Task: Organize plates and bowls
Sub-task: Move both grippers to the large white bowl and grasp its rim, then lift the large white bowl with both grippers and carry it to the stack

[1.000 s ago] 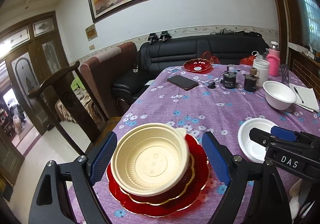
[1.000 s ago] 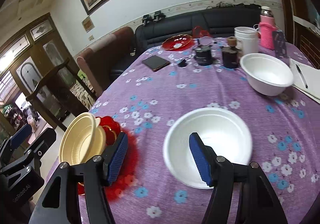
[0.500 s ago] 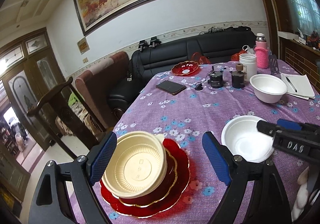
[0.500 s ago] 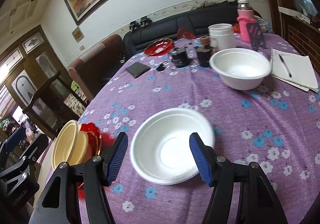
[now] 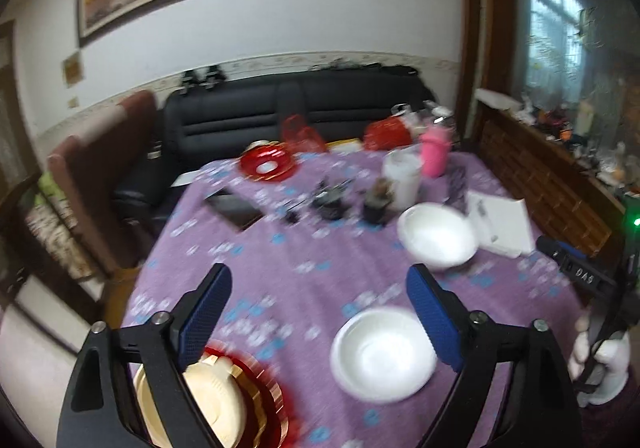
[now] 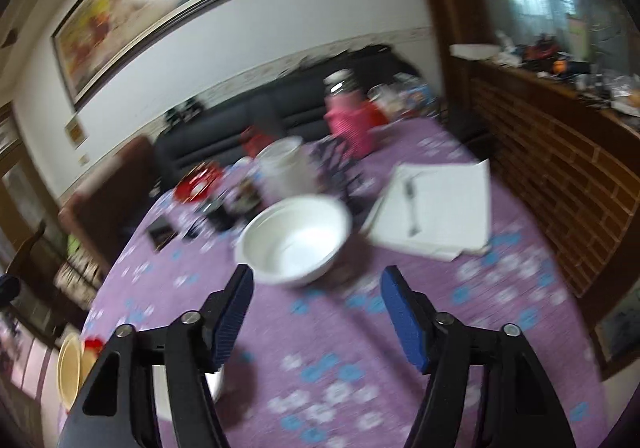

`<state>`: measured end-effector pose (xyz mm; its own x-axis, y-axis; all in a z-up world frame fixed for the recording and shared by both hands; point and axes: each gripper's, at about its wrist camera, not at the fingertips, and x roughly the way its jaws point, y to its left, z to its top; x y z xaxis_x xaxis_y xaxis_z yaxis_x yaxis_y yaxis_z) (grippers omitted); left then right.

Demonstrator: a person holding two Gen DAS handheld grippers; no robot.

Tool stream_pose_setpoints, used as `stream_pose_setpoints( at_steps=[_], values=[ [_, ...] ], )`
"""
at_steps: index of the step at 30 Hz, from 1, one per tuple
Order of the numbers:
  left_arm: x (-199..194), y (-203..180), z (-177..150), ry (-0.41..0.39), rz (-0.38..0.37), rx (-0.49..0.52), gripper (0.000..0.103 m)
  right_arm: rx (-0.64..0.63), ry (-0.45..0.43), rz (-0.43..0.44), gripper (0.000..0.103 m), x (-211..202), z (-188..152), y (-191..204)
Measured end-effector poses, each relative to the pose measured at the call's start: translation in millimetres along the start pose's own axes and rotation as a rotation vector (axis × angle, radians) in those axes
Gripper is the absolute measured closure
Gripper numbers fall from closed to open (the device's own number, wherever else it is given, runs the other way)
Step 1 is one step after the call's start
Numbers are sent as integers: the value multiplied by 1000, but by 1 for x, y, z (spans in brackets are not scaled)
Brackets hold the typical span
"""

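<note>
A cream bowl [image 5: 216, 400] sits on stacked red plates [image 5: 276, 404] at the table's near left corner, partly behind my left gripper's finger. My left gripper [image 5: 316, 312] hangs above the purple cloth, jaws opening, nothing between them. A shallow white bowl [image 5: 382, 354] lies just under its right finger. A deeper white bowl [image 6: 296, 240] stands ahead of my right gripper [image 6: 320, 312], whose jaws are opening and empty. Another red plate [image 5: 266, 166] lies at the far edge. The right gripper [image 5: 580, 276] shows at the right of the left wrist view.
A phone [image 5: 236, 210], small dark jars [image 5: 376, 200], a white cup [image 6: 284, 168] and a pink bottle [image 6: 350, 120] crowd the far half of the table. A notepad with a pen [image 6: 436, 204] lies right of the deep bowl. A wooden cabinet [image 6: 560, 152] runs along the right.
Both grippers rose and swung right. The left one drew away from the cream bowl stack, now at its lower left. The right one passed from the shallow white bowl toward the deep one.
</note>
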<state>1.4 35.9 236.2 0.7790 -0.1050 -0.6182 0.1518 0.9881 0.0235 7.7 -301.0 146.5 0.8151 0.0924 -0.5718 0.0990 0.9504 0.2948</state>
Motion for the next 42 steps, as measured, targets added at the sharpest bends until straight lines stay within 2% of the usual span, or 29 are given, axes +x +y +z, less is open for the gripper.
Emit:
stream_pose_setpoints(
  at_steps=[5,10,14,20,24,30,33,35,37,40,41,42],
  values=[
    [48,-28,36,25,-41,16,11,56,4,-2,28,20,21,-13],
    [123,-53,47,110,-86,-44,11,163,83,83,28,74,13,-19],
    [190,-77,39,230,-110,-68,11,202,139,94,28,115,2,-19],
    [269,-84,20,371,-146,-152,11,229,182,84,28,164,0,-28],
    [304,-88,9,436,-166,-185,11,225,202,82,29,182,-3,-32],
    [326,-98,1,453,-164,-155,13,209,225,90,29,197,-8,-32],
    [331,-106,-2,460,-170,-136,21,200,232,99,31,200,-9,-29],
    [335,-113,-3,476,-181,-116,33,197,230,108,33,200,-9,-28],
    [337,-120,-5,497,-198,-98,57,194,228,120,40,199,-9,-25],
    [337,-127,-8,511,-206,-89,74,188,231,133,55,199,-11,-24],
    [336,-128,-9,510,-202,-87,76,187,238,145,66,200,-11,-23],
    [333,-130,-10,505,-191,-85,79,186,243,146,74,201,-12,-22]
  ],
)
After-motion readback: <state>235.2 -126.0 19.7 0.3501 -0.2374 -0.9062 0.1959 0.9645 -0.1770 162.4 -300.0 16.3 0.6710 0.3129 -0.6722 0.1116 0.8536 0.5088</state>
